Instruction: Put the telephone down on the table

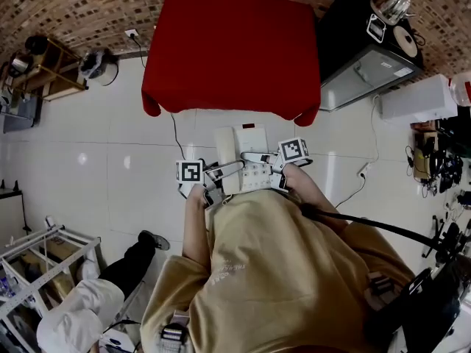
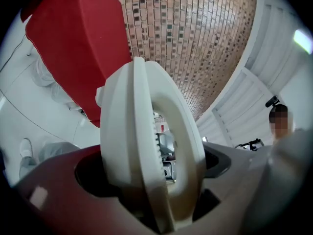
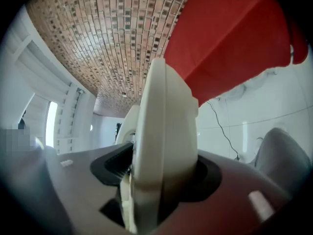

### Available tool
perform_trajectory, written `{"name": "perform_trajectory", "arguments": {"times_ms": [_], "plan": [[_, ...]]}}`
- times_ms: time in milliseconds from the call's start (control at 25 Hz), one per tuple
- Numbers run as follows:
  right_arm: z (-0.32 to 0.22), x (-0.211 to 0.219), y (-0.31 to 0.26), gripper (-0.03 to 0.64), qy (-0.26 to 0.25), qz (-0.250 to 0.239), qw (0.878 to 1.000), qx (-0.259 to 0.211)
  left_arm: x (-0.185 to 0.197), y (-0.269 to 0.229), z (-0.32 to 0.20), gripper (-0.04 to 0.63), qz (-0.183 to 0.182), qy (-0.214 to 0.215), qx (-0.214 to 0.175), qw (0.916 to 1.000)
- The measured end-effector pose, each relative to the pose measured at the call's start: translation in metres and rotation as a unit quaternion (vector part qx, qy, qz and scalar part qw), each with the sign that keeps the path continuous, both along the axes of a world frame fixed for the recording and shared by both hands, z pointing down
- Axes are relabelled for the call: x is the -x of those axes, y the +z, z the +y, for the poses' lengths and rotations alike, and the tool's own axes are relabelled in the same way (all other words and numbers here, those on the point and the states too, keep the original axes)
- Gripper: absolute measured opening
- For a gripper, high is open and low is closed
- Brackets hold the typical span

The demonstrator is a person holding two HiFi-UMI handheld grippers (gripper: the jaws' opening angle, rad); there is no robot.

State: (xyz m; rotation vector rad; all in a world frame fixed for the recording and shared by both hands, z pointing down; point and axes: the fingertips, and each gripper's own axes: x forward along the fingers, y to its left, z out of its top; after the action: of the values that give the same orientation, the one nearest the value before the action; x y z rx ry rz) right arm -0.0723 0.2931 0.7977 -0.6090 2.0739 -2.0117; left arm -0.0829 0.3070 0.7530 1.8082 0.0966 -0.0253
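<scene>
Carrying a cream telephone (image 1: 246, 160) in mid-air, keys facing up, over the white tiled floor (image 1: 96, 168). Not yet set down: hangs just short of the near edge of the table (image 1: 232, 46), which is draped in a red cloth that falls over its sides.

Gripped from both sides. On the telephone's left, the left gripper (image 1: 210, 179), marker cube up, jaws narrow and clamped on that edge. On its right, the right gripper (image 1: 278, 173), likewise pointing at the table, jaws drawn almost together on the opposite edge. In each gripper view, white jaws upright and close, filling the middle of the frame; hard to make out there just which part of the telephone is pinched. Beyond the jaws in both views, the red cloth hanging above the floor and a brick wall (image 2: 205, 38) behind it.

Seen from above, a tan shirt and two forearms reaching forward to the grippers. At the lower left, a second person (image 1: 85, 307) in white, one dark shoe out on the tiles. On the floor near the table, a thin black cable (image 1: 176, 134). To the table's right, a dark cabinet (image 1: 368, 50).
</scene>
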Motion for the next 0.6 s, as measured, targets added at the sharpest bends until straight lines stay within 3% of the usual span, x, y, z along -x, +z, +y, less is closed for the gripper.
{"name": "perform_trajectory", "arguments": {"times_ms": [160, 280, 440, 560, 600], "plan": [[0.001, -0.023, 0.004, 0.290, 0.006, -0.001, 1.000, 0.008, -0.024, 0.010, -0.005, 0.457, -0.010, 0.007, 0.011, 0.9999], [-0.041, -0.045, 0.013, 0.295, -0.006, -0.009, 1.000, 0.016, -0.047, 0.016, -0.046, 0.457, -0.025, -0.006, 0.013, 0.9996], [-0.078, -0.061, 0.003, 0.296, -0.054, -0.020, 0.998, 0.023, -0.068, 0.009, -0.086, 0.459, -0.051, -0.054, 0.031, 0.9968], [-0.106, -0.067, -0.020, 0.298, -0.077, -0.032, 0.996, 0.039, -0.069, 0.002, -0.107, 0.459, -0.106, -0.101, 0.100, 0.9842], [-0.121, -0.069, -0.023, 0.298, -0.088, -0.029, 0.995, 0.028, -0.072, -0.006, -0.121, 0.459, -0.103, -0.108, 0.080, 0.9855]]}}
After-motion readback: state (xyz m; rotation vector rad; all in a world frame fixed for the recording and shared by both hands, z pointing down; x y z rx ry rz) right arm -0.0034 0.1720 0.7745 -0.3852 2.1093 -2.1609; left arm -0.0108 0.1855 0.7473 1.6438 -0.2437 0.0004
